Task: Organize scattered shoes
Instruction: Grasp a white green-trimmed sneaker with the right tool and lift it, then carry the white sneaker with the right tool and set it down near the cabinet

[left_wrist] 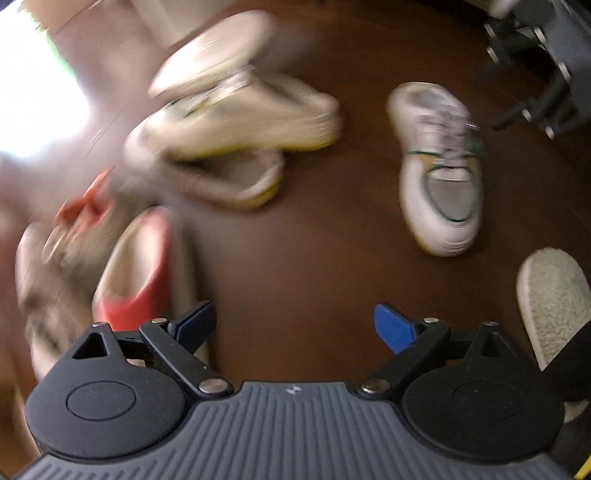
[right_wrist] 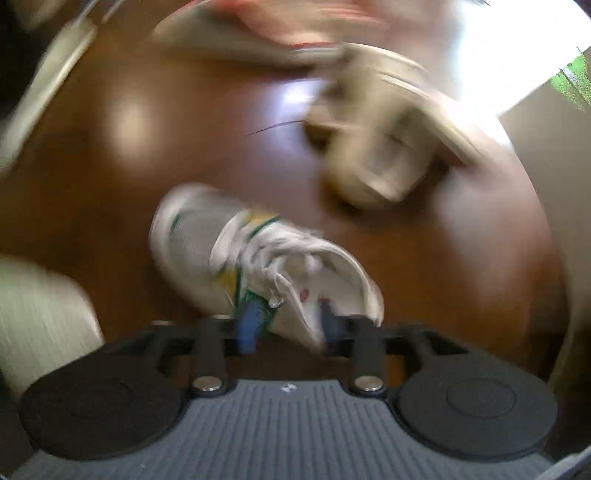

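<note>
In the left wrist view my left gripper is open and empty above a dark wooden floor. A white sneaker with green and yellow trim hangs at the right, held at its far end by the other gripper's arm. A blurred pile of white and yellow shoes lies up left, with red and white shoes at the left. In the right wrist view my right gripper is shut on the collar of that white sneaker, with its toe pointing away.
A white fuzzy slipper is at the right edge of the left view. In the right view a beige shoe and a red and white shoe lie beyond on the floor. Bright window glare fills the upper right.
</note>
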`<state>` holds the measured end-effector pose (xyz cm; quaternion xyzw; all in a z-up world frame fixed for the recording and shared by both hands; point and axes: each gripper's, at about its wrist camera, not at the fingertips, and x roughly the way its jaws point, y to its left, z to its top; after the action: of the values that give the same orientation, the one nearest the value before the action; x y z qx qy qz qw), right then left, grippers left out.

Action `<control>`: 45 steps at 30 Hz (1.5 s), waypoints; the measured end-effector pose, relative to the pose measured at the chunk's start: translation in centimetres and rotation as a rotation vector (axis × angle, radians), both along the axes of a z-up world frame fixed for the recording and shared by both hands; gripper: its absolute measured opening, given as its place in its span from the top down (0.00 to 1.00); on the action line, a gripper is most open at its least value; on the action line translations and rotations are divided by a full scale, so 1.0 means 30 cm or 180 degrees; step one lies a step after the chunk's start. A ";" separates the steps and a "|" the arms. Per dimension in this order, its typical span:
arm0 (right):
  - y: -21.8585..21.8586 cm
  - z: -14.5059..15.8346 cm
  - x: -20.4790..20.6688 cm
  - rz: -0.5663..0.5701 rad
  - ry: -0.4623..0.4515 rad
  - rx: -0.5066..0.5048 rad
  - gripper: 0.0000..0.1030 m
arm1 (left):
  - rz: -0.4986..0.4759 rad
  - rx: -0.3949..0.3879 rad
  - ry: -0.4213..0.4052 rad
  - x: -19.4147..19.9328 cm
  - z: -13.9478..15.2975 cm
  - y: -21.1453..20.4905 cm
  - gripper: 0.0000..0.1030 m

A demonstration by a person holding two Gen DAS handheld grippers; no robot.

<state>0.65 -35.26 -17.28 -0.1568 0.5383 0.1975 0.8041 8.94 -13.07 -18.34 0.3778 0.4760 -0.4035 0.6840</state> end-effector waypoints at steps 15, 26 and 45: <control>-0.155 -0.218 0.000 -0.3783 0.0154 0.1484 0.65 | -0.0577 -0.0648 0.0583 -0.131 -0.249 -0.328 0.14; -0.276 -0.127 0.005 -0.2657 0.0100 0.0998 0.47 | -0.0422 -0.1016 0.0879 -0.150 -0.193 -0.395 0.14; -0.152 -0.230 -0.055 -0.2160 -0.0042 0.0224 0.38 | -0.0586 -0.0618 0.0579 -0.084 -0.257 -0.296 0.13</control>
<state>-1.00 -39.82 -24.18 0.0578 0.5474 -0.0639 0.8324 6.41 -21.95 -26.06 0.3138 0.4581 -0.5412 0.6315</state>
